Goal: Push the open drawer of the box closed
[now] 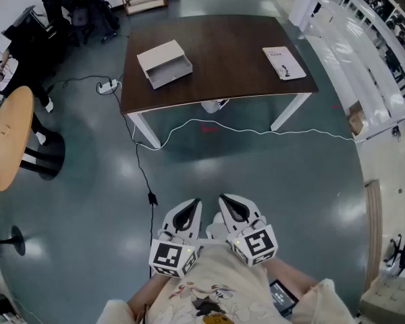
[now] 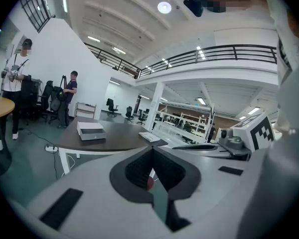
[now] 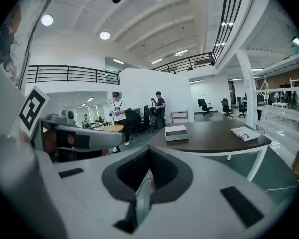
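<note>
A pale box (image 1: 160, 55) lies on the left part of a dark brown table (image 1: 223, 66), its grey drawer (image 1: 170, 73) pulled out toward me. The box (image 2: 90, 131) shows small in the left gripper view and again, the box (image 3: 176, 133), in the right gripper view. Both grippers hang close to my body, well short of the table. My left gripper (image 1: 191, 206) and my right gripper (image 1: 224, 200) are side by side over the floor. Each has its jaws together with nothing between them.
A booklet (image 1: 283, 62) lies on the table's right part. A white cable (image 1: 256, 131) and a black cable (image 1: 142, 174) run over the floor before the table. A round wooden table (image 1: 8, 137) stands at left. People stand by chairs at the far left.
</note>
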`<state>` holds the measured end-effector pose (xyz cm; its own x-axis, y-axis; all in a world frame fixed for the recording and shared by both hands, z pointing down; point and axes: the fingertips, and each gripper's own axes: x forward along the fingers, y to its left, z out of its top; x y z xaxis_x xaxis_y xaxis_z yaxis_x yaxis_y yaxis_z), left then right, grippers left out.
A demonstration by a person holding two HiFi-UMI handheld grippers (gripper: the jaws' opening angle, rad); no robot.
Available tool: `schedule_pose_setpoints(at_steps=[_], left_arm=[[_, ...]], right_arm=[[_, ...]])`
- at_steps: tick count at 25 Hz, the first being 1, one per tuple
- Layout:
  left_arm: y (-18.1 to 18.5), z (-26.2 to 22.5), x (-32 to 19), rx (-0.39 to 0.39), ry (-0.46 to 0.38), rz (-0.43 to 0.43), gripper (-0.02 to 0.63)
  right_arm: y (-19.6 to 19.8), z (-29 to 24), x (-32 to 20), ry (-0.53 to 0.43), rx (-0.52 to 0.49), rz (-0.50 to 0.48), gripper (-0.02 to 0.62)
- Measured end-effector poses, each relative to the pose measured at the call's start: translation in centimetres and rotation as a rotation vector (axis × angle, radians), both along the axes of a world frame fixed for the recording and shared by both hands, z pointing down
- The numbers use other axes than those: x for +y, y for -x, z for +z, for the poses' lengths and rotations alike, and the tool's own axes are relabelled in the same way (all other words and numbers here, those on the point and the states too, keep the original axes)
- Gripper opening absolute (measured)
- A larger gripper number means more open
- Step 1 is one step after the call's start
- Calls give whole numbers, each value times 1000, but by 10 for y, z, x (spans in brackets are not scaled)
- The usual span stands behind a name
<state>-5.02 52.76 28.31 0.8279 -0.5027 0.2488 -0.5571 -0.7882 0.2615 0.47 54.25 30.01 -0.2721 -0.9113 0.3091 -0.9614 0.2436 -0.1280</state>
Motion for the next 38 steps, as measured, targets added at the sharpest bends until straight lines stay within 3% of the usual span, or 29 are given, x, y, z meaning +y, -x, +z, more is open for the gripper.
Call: schedule_pose_setpoints(at_steps=[18,24,28,34,38], left_arm=[[-41,11,11,-47,9,-46,5],[-43,19,-15,-65,35,-81,5],[-47,21,-64,-46,27,-98,5],[-46,36,-187,-28,40,-88,5],[-41,40,-282,-79,50,-60,5]], right_arm=[[-44,9,16,8,-83,-76,6],[-54,18,-11,31,-72,-106,8],[-53,20,-60,17,-67,-142,6],[-48,28,-177,17,-11,-167,6],[-46,25,-272,15,16,-151,6]])
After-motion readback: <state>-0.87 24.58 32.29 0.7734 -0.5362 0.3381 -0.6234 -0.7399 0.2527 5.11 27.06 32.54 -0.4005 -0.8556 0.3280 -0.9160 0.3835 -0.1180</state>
